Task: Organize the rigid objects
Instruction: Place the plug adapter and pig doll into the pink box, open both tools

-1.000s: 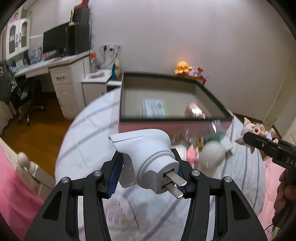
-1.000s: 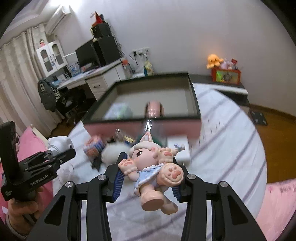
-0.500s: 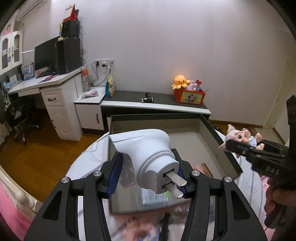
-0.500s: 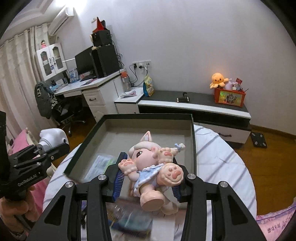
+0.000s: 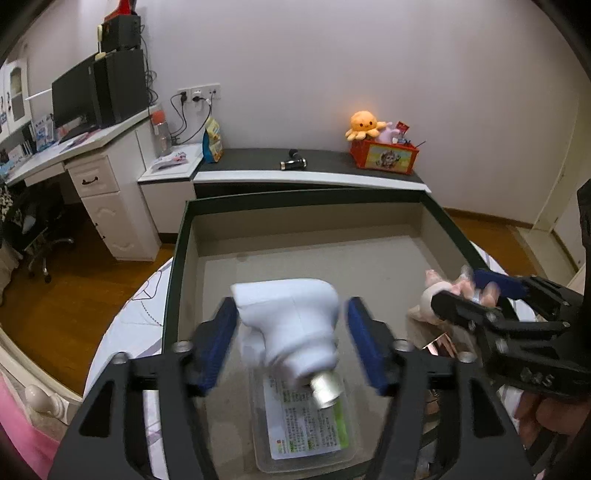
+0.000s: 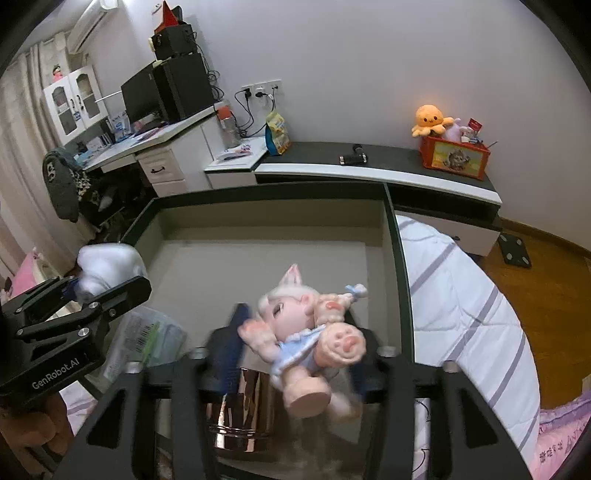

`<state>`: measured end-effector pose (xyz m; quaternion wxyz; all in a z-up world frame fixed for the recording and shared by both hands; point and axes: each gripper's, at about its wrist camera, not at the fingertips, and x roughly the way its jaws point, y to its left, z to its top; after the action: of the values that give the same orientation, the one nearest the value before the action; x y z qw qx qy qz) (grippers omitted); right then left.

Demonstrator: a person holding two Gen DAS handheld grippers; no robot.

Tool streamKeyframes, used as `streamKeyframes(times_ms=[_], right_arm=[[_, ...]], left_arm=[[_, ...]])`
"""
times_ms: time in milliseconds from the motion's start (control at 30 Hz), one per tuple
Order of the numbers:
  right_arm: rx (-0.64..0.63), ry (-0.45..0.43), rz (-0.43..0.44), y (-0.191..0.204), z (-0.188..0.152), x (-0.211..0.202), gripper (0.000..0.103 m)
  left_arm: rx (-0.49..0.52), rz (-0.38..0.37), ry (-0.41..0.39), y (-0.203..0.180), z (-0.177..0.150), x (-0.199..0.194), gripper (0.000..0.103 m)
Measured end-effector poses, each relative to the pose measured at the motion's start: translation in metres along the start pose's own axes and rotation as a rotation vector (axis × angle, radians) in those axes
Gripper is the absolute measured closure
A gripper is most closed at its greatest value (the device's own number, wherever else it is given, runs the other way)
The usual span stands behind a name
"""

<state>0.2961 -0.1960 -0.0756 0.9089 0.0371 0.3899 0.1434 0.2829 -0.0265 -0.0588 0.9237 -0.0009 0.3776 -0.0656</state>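
A home bedroom doubling as a study: a bed [image 6: 472, 295] with a white, purple-striped quilt and a pink cover [image 5: 22, 435] fills the foreground, above a wooden floor [image 5: 74, 288]. Along the plain wall [image 5: 332, 74] runs a white desk [image 5: 107, 177] with drawers, carrying a monitor [image 5: 70, 98] and black speakers [image 5: 122, 85], with a glass-fronted cabinet [image 6: 75, 101] and an office chair [image 5: 33, 236] beside it. Cables hang from wall sockets [image 6: 260, 88], and an air conditioner [image 6: 92, 18] sits high up. A low dark-topped cabinet [image 6: 388, 166] holds an orange octopus plush [image 6: 430, 120] and a red toy box [image 6: 456, 157]
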Motion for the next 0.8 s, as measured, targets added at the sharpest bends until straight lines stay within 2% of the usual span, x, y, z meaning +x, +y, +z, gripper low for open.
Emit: streamKeyframes(times_ms=[33, 100, 200, 233, 567, 800], right_arm=[[-0.001, -0.010, -0.006, 0.000, -0.001, -0.003, 0.018], [-0.007, -0.017, -0.003, 0.003, -0.002, -0.009, 0.018], [-0.009, -0.030, -0.024, 0.007, -0.001, -0.017, 0.010], [-0.008, -0.036, -0.029, 0.008, -0.002, -0.021, 0.000], [0.018, -0.113, -0.015, 0.025, -0.018, -0.069, 0.000], [0.030, -0.159, -0.026, 0.034, -0.039, -0.105, 0.000]], left_arm=[[-0.005, 0.006, -0.013, 0.001, -0.001, -0.004, 0.016], [-0.017, 0.014, -0.049, 0.005, -0.003, -0.014, 0.006], [-0.028, 0.019, -0.079, 0.010, -0.006, -0.029, 0.001], [-0.033, 0.025, -0.093, 0.012, -0.008, -0.036, 0.000], [-0.064, 0.038, -0.164, 0.022, -0.035, -0.098, 0.000], [-0.076, 0.059, -0.167, 0.020, -0.061, -0.130, 0.000]])
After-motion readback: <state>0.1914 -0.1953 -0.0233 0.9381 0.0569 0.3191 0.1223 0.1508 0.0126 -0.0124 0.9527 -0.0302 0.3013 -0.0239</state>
